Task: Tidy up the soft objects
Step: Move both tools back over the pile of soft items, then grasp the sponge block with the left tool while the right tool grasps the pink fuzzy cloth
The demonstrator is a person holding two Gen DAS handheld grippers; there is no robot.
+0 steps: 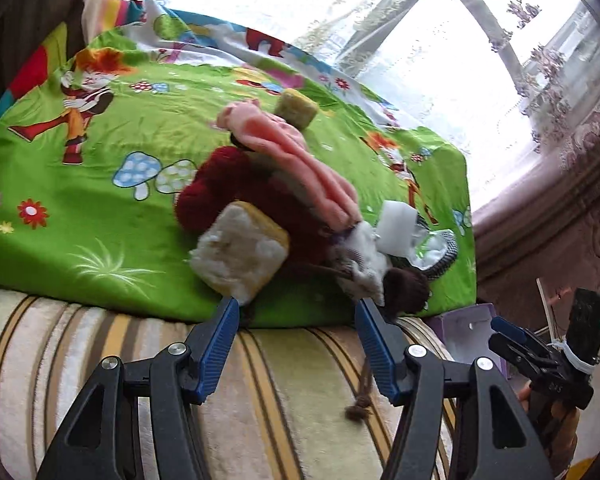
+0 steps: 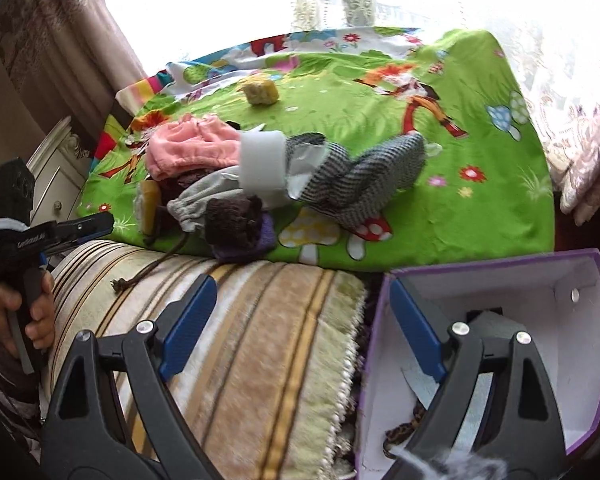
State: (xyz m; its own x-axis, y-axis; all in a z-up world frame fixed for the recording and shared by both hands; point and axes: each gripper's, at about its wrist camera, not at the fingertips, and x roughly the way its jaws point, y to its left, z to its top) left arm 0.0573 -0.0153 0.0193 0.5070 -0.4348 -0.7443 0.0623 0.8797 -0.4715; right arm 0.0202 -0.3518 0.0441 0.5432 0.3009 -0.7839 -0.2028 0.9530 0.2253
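Both grippers, left gripper [image 1: 296,340] and right gripper [image 2: 300,328], spread empty; reaching carelessly could drag the heaped pile [image 1: 268,200] off the bed [image 1: 80,200].

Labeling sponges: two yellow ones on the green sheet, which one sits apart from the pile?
The far sponge, alone on bare sheet toward the window. The near sponge leans against the red and pink cloths at the pile's edge.

From the right wrist view I see the pile of soft things [image 2: 236,184] on the sheet [image 2: 440,208], near its front edge. Behind the pile a lone sponge [image 2: 261,89] sits well apart. The striped blanket [image 2: 260,320] lies before the pile, the box [image 2: 496,280] to its right.
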